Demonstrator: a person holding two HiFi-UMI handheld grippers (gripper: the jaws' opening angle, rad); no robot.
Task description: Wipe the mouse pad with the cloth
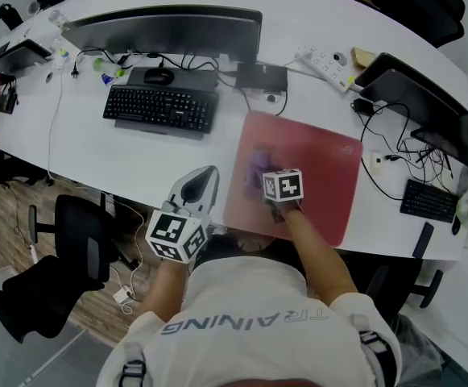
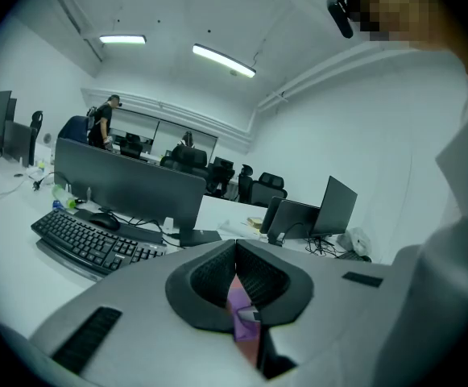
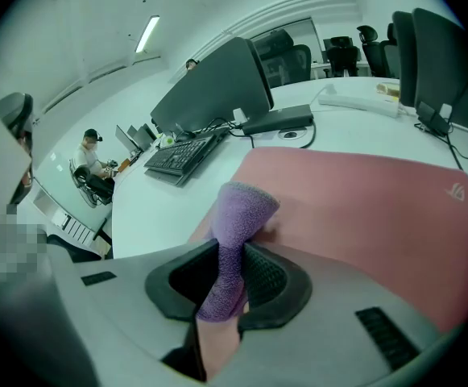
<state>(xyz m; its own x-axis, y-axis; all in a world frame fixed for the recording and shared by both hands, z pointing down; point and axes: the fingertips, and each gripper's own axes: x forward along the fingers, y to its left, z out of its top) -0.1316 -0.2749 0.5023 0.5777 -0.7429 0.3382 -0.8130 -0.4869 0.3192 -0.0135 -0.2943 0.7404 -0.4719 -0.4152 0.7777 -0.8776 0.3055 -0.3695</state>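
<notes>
- Left gripper [image 1: 204, 180]: jaws together, empty, at the desk's near edge, just left of the pad.
- Right gripper [image 3: 238, 256]: clamped on the purple cloth [image 3: 240, 208], which rests on the pad's near-left part.
- Mouse pad [image 1: 318, 176]: red; most of its surface lies ahead and right of the cloth.

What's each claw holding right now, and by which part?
The right claw holds the purple cloth, pinched at a bunched fold, with its free end on the red mouse pad. The left claw is shut and empty.
</notes>
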